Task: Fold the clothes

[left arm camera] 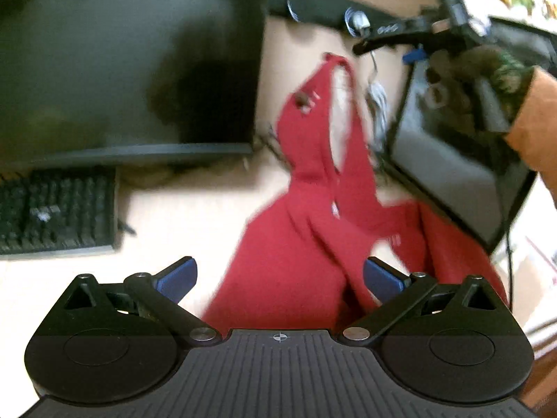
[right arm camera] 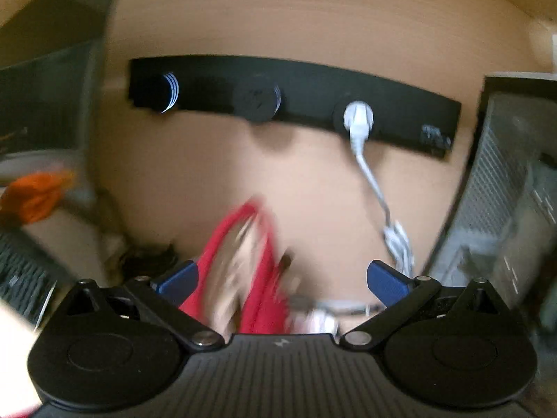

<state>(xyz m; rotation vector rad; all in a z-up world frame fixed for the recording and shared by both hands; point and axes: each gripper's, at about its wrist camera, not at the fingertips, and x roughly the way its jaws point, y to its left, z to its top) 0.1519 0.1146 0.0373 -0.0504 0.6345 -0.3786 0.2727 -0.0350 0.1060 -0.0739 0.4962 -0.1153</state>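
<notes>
Starting the fold: my left tongs (left arm camera: 280, 273) and right tongs (right arm camera: 282, 278) both gape wide, gripping nothing. Red garment (left arm camera: 296, 237) lies crumpled on the desk (left arm camera: 167, 216), right of the keyboard (left arm camera: 55, 209). Next, seize an edge and spread it.

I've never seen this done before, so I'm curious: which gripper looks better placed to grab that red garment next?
Probably the left gripper: its jaws stand open with the red fabric garment right between and ahead of them on the pale desk. The right gripper, also open, is raised and faces the wall.
</notes>
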